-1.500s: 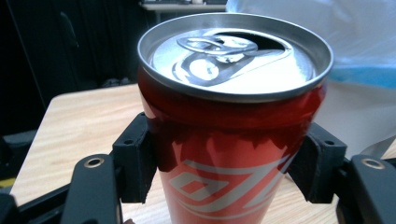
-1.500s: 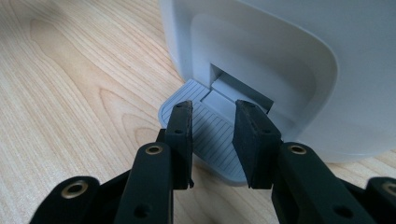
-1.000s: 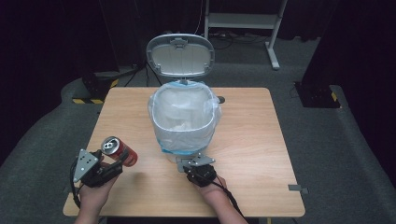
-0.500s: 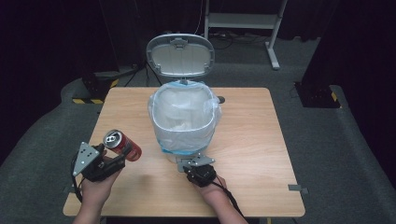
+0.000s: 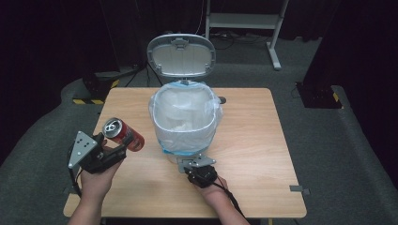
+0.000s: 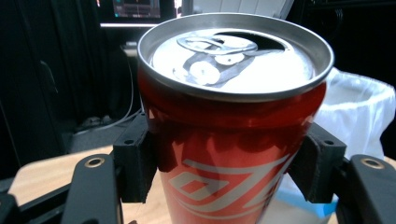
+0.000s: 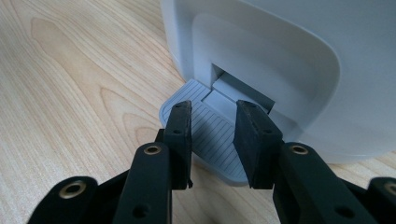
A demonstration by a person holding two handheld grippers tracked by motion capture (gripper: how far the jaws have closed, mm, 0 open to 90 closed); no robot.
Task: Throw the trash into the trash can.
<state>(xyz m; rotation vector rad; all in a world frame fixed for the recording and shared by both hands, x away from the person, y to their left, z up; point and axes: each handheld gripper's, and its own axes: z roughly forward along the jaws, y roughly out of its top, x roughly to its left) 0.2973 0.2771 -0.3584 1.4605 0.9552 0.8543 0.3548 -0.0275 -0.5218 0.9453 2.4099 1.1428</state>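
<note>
One opened red can (image 6: 233, 140) pinched mid-body by left gripper (image 5: 110, 152): light, thin-walled, dents easily, slick. Right gripper (image 7: 212, 140), jaws narrowly parted, empty, rests on bin pedal (image 7: 210, 135).

Dark-curtained recording studio: lone wooden table (image 5: 263, 140), floor cables (image 5: 141, 72)

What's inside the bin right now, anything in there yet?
The bin, its lid up, holds a clear liner bag folded over the rim. Through the opening I see crumpled plastic; the bottom is hidden by its folds, so I cannot tell whether anything lies there.
</note>
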